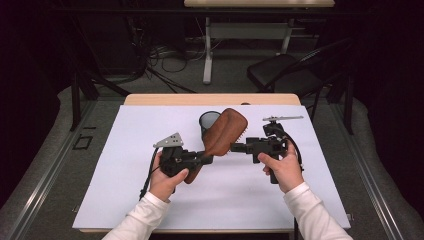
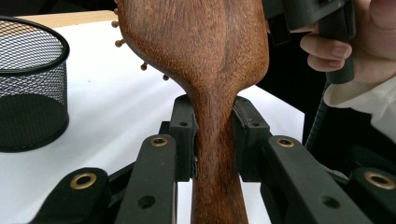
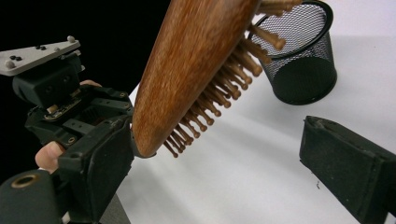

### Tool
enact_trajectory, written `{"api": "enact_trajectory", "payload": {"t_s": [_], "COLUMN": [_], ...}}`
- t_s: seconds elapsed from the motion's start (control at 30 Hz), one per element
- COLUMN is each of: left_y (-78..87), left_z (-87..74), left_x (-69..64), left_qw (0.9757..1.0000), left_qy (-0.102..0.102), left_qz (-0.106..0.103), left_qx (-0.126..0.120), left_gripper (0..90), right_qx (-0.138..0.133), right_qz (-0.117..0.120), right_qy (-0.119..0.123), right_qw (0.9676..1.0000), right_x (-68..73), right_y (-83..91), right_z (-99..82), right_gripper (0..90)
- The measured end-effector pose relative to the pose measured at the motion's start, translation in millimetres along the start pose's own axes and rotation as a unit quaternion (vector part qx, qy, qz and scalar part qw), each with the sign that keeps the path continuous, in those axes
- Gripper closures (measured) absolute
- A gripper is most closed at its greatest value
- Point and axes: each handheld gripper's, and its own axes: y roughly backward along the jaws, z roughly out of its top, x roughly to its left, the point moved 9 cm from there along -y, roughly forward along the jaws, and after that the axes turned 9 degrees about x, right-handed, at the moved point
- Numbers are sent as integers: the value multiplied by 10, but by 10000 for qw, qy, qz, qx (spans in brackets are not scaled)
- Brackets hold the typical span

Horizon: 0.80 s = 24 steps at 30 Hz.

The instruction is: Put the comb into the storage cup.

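Observation:
A brown wooden hairbrush (image 1: 225, 131) is held up over the white mat, its head beside a black mesh cup (image 1: 208, 122). My left gripper (image 1: 206, 159) is shut on the brush's handle; in the left gripper view both pads press the narrow neck of the brush (image 2: 201, 46). My right gripper (image 1: 235, 147) reaches in from the right at the brush head, open. In the right gripper view the bristled head (image 3: 187, 65) lies between the jaws of the right gripper (image 3: 219, 168): one jaw sits close by the wooden edge, the other stands well off the bristles.
The mesh cup (image 3: 303, 60) stands upright on the white mat (image 1: 150, 200), which covers a wooden table (image 1: 210, 99). Beyond the table are a black chair (image 1: 285, 72), a second table's legs and cables on the floor.

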Motion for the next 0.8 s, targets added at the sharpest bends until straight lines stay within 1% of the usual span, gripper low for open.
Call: {"api": "enact_trajectory", "payload": {"t_s": [0.07,0.13,0.2,0.3,0.47,0.63,0.73,0.8], "left_y": [-1,-3,-5,-8,0,5,1,-1], "left_z": [-1,-3,-8,-12,-7,-6,-8,-11], "left_x": [1,3,7,10,13,18,17,19], "left_qw": [10000,10000,10000,10000,10000,10000,10000,10000], "left_qy": [3,10,17,12,17,31,29,9], "left_qz": [-1,-3,-2,0,0,3,1,10], "left_qx": [1,11,36,46,21,5,4,21], "left_gripper": [733,733,733,733,733,733,733,733], "right_qx": [55,87,40,-10,41,76,50,63], "right_qz": [-77,-4,82,78,-64,-32,-14,-51], "right_qy": [-37,-131,-214,-342,-343,-403,-373,-379], "right_qw": [9999,9999,9997,9994,9994,9992,9993,9992], "right_x": [-16,-15,-12,-18,-53,-32,-11,-6], "right_y": [-2,6,18,43,46,56,68,72], "right_z": [22,46,82,127,168,211,249,271], "right_gripper": [94,97,97,127,133,134,134,136]}}
